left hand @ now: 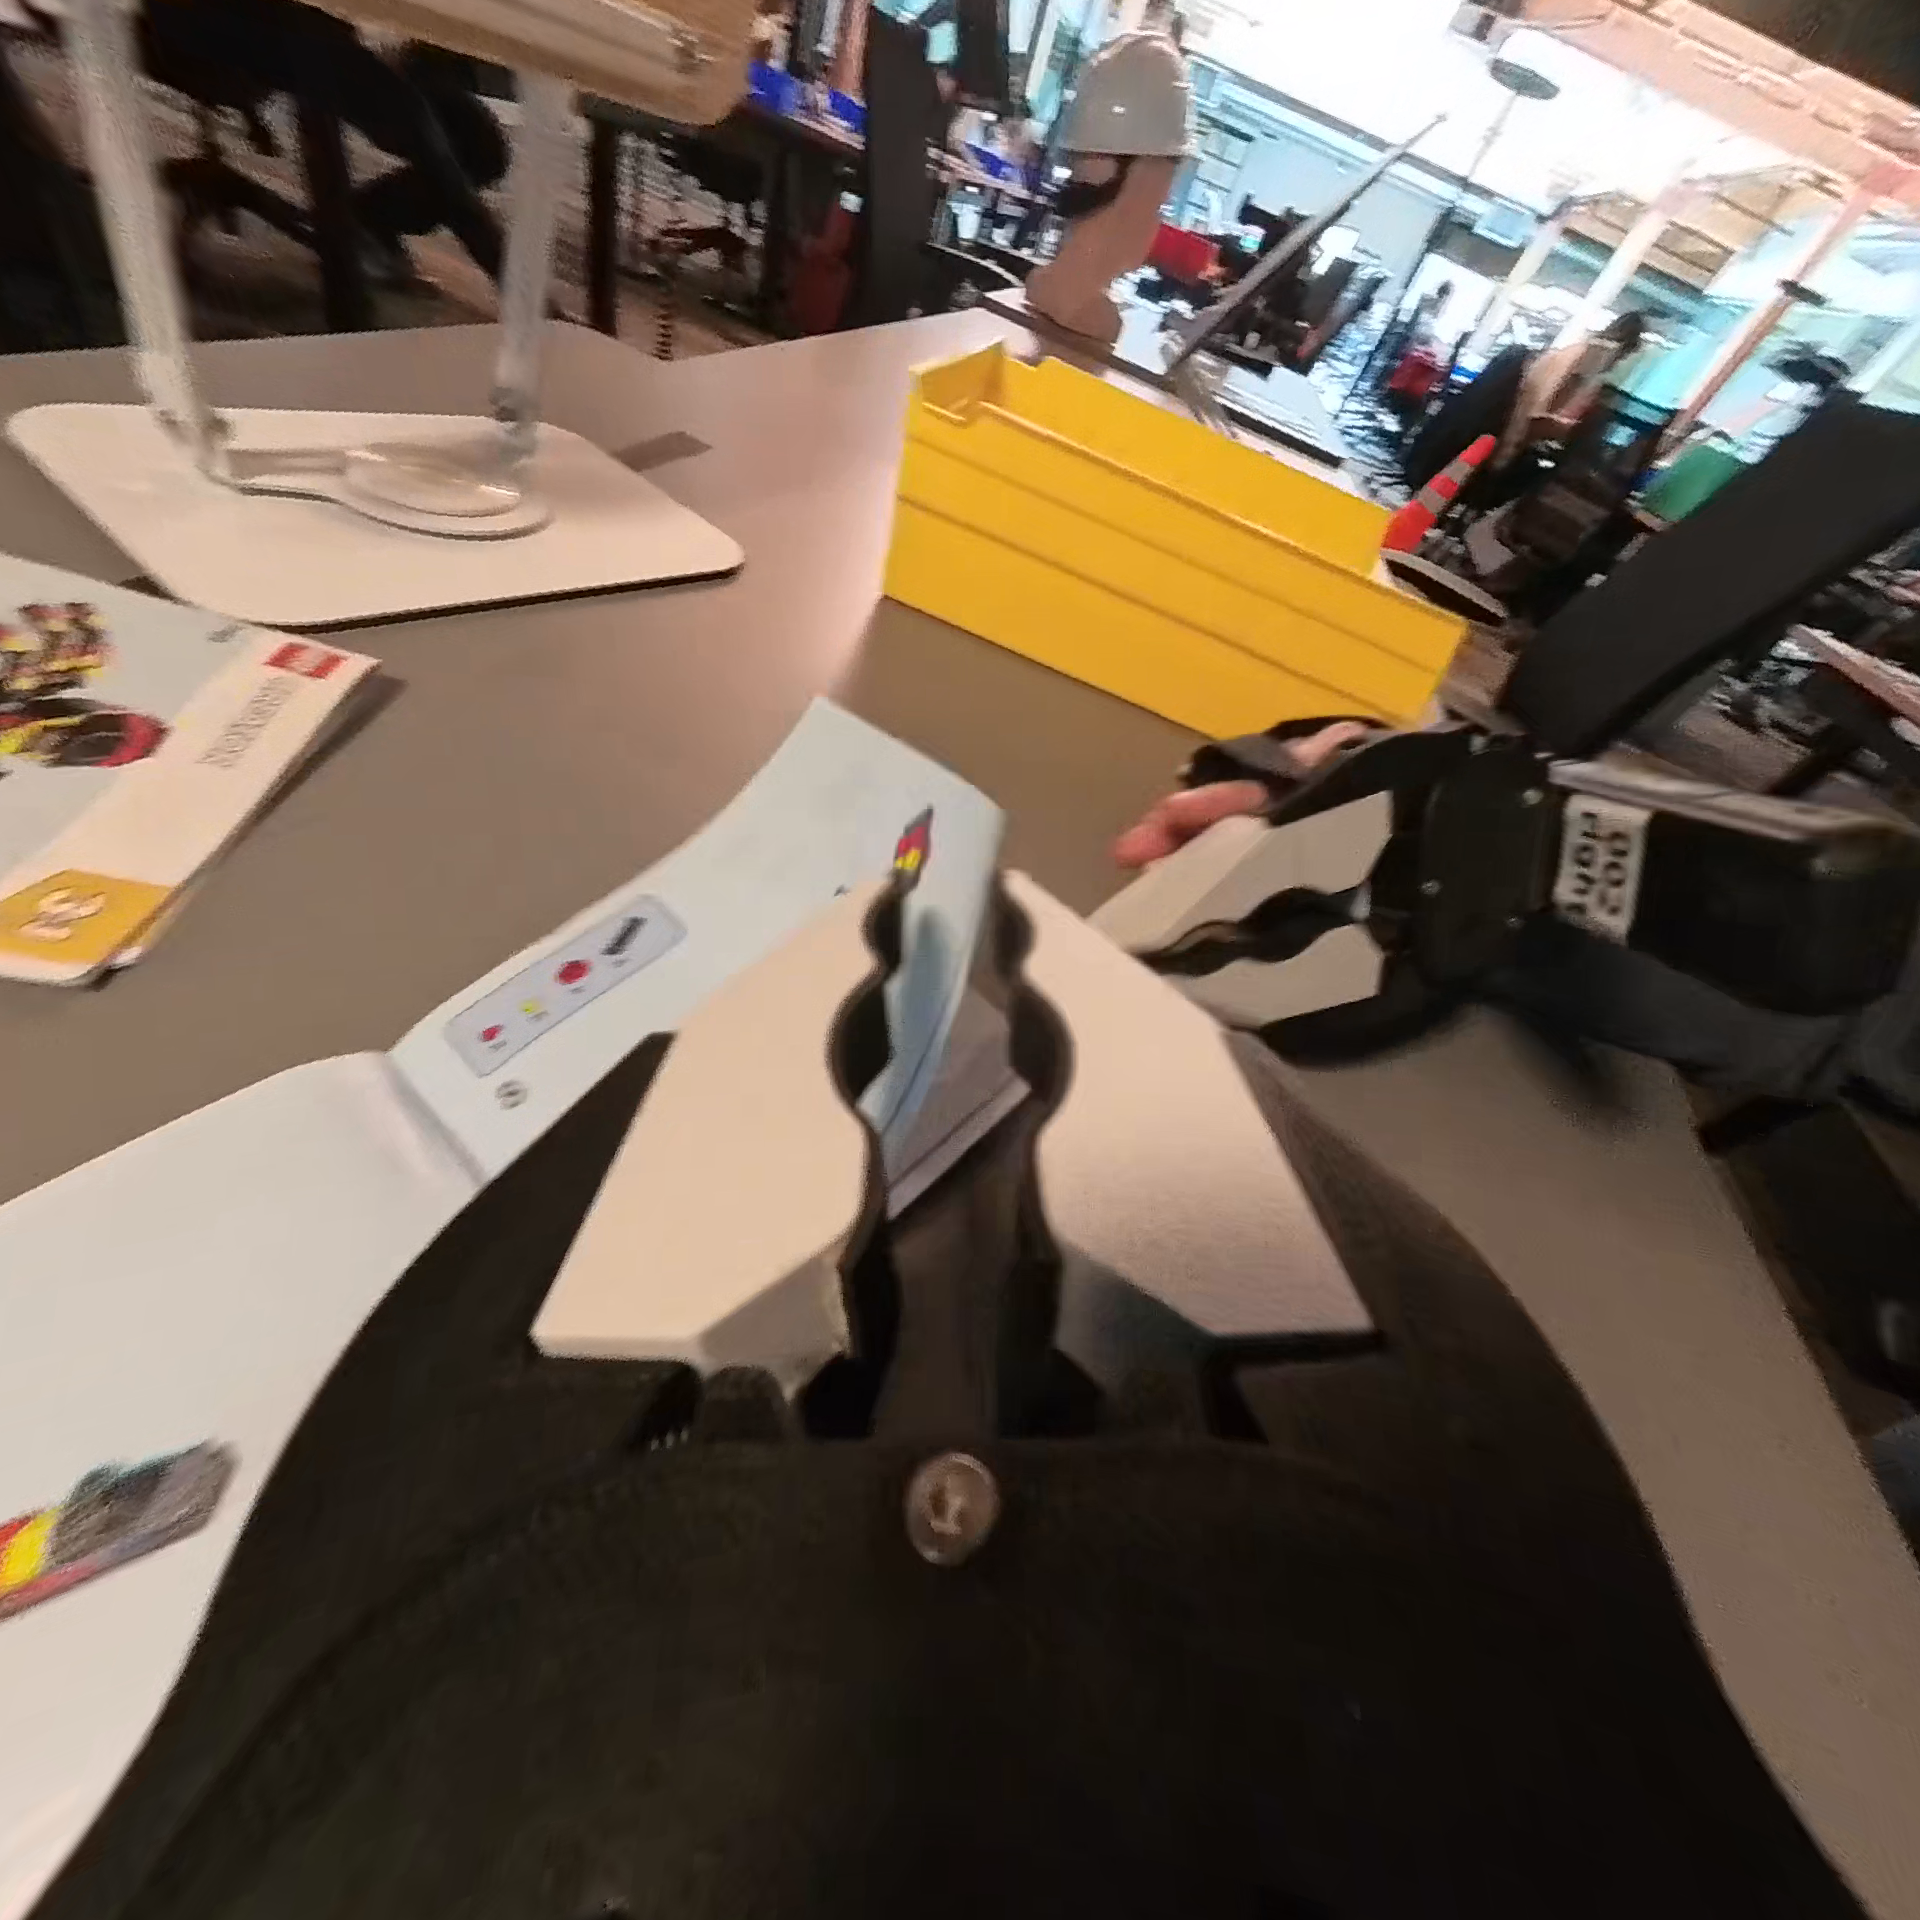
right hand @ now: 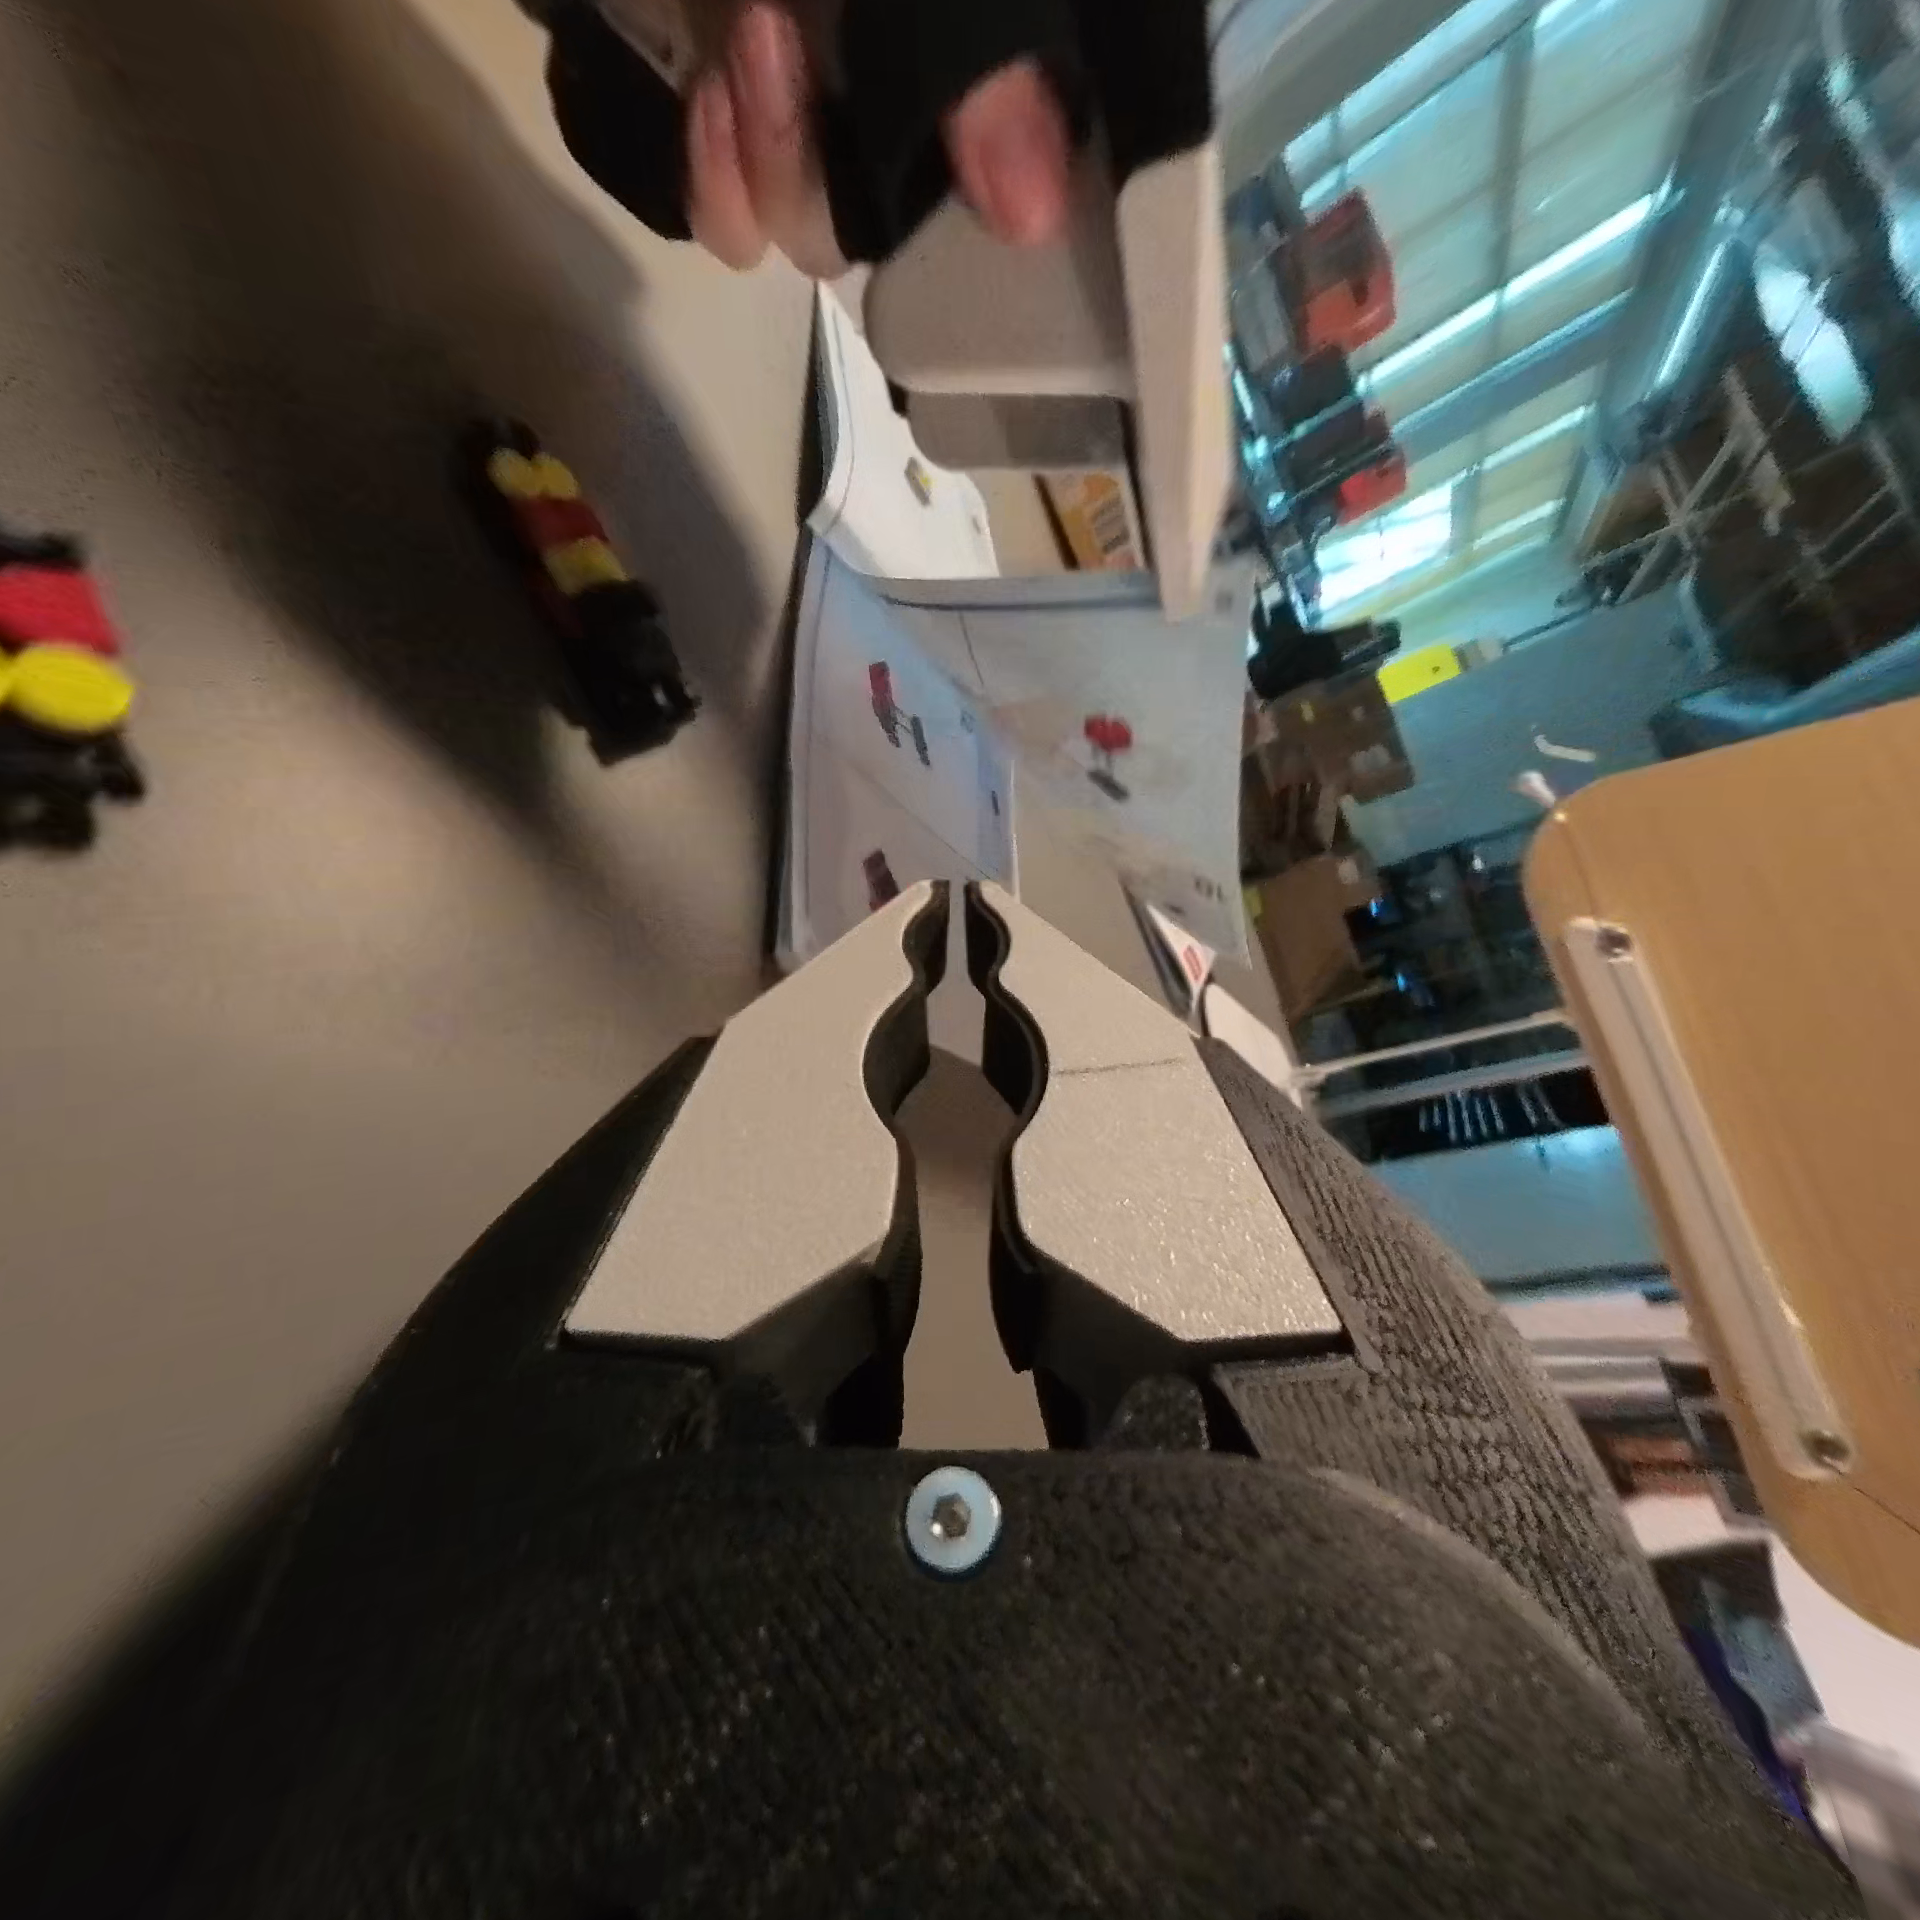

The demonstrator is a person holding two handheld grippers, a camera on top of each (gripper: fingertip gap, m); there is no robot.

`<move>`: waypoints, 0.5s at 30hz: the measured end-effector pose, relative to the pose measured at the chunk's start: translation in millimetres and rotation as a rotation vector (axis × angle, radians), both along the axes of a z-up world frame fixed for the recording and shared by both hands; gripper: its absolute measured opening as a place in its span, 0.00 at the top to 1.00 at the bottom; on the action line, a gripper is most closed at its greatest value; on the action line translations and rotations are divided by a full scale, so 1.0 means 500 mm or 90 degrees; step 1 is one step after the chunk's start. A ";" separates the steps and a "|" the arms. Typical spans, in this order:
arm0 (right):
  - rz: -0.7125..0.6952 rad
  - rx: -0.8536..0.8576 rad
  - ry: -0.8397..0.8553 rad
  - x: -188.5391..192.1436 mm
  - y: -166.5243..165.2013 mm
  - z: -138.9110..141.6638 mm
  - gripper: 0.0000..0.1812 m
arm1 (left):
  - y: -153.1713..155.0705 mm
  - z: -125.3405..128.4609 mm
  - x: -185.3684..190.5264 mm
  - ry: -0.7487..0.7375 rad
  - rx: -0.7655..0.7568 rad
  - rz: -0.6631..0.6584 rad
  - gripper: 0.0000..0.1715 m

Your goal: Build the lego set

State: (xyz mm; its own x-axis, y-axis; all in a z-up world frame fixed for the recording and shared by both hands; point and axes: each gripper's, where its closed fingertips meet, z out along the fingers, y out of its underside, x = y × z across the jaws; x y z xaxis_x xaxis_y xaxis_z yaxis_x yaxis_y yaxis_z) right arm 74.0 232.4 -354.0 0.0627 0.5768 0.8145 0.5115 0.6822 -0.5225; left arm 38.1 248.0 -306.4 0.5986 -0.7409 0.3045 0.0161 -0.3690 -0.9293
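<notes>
White paper instruction booklet [left hand: 665, 966] lies open on the grey bench [left hand: 582, 717]; left tongs [left hand: 940, 894] pinch a page mid-turn, right tongs [right hand: 957, 891] nearly closed, empty. Next: flatten it, then fetch the black-red-yellow brick assemblies [right hand: 587, 592].

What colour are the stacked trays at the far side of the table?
The stacked trays are bright yellow; the left wrist view shows them best.

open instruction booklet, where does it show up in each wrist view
Left wrist view: the open instruction booklet runs from lower left to centre, one page standing between the left tongs.
Right wrist view: it stands upper centre, just beyond the nearly shut tips of the right tongs.
Shared landmark: the grey table under the booklet.
</notes>
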 end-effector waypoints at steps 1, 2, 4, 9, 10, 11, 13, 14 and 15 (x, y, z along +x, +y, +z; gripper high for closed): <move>-0.016 -0.001 -0.020 -0.012 0.005 -0.012 1.00 | -0.006 0.000 0.015 -0.004 -0.005 -0.020 0.81; -0.026 0.000 -0.044 -0.017 0.011 -0.028 1.00 | -0.009 -0.001 0.028 -0.005 -0.009 -0.034 0.73; -0.040 0.006 -0.064 -0.013 0.023 -0.044 1.00 | -0.007 0.001 0.039 0.006 0.008 -0.034 0.65; -0.050 -0.009 -0.058 0.010 0.036 -0.045 1.00 | 0.029 0.021 -0.027 0.045 0.119 0.115 0.67; -0.050 -0.005 -0.059 0.010 0.035 -0.045 1.00 | 0.032 0.024 -0.038 0.049 0.132 0.129 0.68; -0.049 0.000 -0.060 0.010 0.035 -0.045 1.00 | 0.030 0.026 -0.040 0.047 0.139 0.122 0.68; -0.042 0.012 -0.056 0.009 0.031 -0.044 1.00 | 0.015 0.024 -0.026 0.042 0.136 0.068 0.70; -0.037 0.019 -0.053 0.009 0.030 -0.043 1.00 | 0.008 0.018 -0.017 0.048 0.137 0.041 0.70; -0.035 0.026 -0.050 0.008 0.029 -0.041 1.00 | 0.003 0.010 -0.010 0.062 0.140 0.020 0.71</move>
State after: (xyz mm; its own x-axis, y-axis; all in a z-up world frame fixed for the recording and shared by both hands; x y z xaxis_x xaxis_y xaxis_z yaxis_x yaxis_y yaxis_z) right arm 78.0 246.8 -374.6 0.0278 0.5400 0.8412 0.5872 0.6722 -0.4509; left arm 33.1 249.2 -301.4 0.6414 -0.7633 0.0776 -0.0686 -0.1577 -0.9851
